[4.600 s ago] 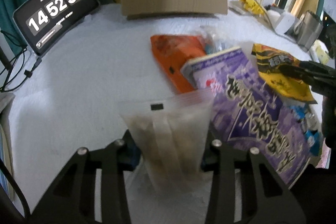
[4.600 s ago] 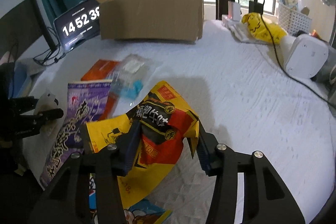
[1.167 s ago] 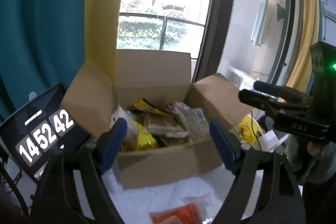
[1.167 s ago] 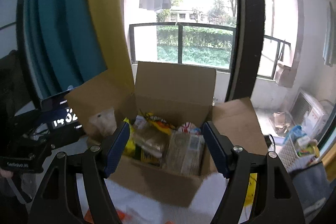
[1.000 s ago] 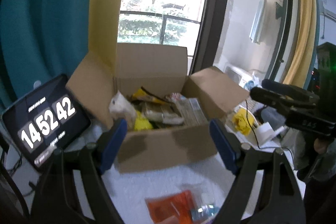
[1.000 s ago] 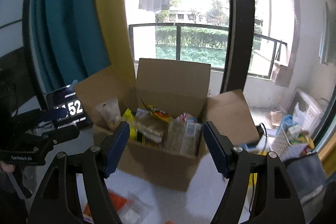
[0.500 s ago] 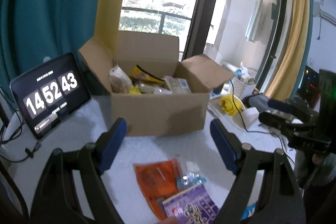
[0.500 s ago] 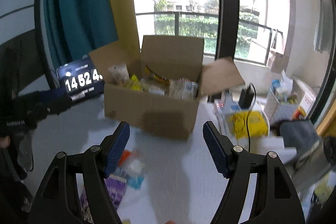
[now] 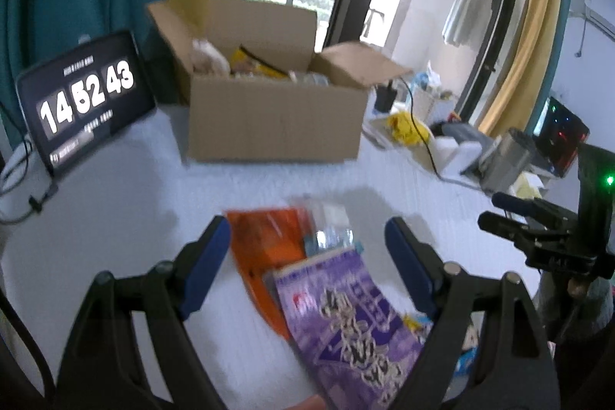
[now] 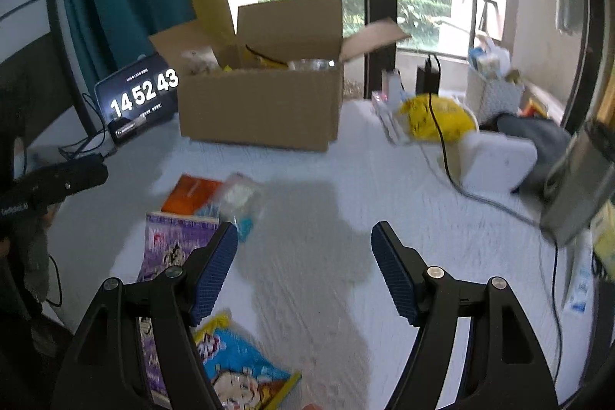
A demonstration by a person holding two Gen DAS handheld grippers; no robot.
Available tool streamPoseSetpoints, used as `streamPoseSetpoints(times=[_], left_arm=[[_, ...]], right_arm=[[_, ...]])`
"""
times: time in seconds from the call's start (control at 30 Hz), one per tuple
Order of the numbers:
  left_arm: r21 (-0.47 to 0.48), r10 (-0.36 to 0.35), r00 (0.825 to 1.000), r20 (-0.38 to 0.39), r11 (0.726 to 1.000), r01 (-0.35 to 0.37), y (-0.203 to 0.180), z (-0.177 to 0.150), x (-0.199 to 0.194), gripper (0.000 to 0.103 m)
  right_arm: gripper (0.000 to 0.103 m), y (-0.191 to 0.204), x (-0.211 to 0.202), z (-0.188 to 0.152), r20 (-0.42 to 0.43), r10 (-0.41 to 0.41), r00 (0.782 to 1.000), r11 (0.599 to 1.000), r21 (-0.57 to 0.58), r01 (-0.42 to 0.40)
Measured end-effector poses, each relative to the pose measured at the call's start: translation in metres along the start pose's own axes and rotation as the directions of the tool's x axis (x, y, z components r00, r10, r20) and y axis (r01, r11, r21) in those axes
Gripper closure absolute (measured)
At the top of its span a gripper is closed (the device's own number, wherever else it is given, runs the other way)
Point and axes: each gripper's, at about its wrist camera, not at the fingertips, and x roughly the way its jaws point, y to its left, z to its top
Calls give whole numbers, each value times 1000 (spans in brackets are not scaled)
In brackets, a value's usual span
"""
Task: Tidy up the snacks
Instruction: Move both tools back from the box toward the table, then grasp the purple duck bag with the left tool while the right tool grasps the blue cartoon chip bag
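Note:
An open cardboard box (image 9: 276, 118) with several snack packs inside stands at the back of the white table; the right wrist view shows the box (image 10: 261, 110) too. On the table lie an orange packet (image 9: 265, 248), a clear packet (image 9: 328, 225) and a big purple bag (image 9: 353, 325). My left gripper (image 9: 307, 256) hangs open and empty above them. My right gripper (image 10: 301, 260) is open and empty over bare tabletop. Left of it lie the purple bag (image 10: 173, 248), the orange packet (image 10: 190, 193), the clear packet (image 10: 238, 198) and a blue and yellow snack bag (image 10: 242, 371).
A tablet clock (image 9: 82, 98) leans left of the box. At the right stand a white basket (image 10: 494, 91), a yellow bag (image 10: 434, 118), a white device (image 10: 496, 162) with a black cable (image 10: 446, 156), and a metal cup (image 10: 576, 187). The right gripper's body (image 9: 553, 229) shows at the right.
Both grippers, which each carried a snack pack to the box, have drawn back from it and sunk toward the table, empty. The loose packets have come into view below them.

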Motion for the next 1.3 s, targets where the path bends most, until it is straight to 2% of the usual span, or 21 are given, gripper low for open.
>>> streamPoseSetpoints(times=[0.27,0.5,0.6,0.83,0.97,1.17,1.3], left_arm=[[-29,-31,992,-121,999,28,-7,-46,11,19],[-37,-40,984,-176,999,35,-15,-72,10,18],[-39,-49,978,-200,998,42,-19,-81,11,18],[-35,-69,972,-226,997,62,-24,-95,8,14],[-32,-73,967,-243,997,67,-25,-97,9,11],[-9,-68,959,-275,998,68,-31,-100,15,11],[2,-62,950,-306,998,66,-36,-103,23,11]], right_arm=[[28,-2,1,-40,-64,12,998,998,58,-9],[27,3,0,-73,-124,36,992,997,77,-27],[20,9,0,-87,-151,47,987,997,75,-36],[20,22,-5,-99,-175,76,982,995,80,-63],[19,36,2,-106,-200,122,972,992,64,-111],[17,36,9,-110,-188,125,974,992,53,-117],[10,40,15,-120,-209,136,968,991,37,-132]])
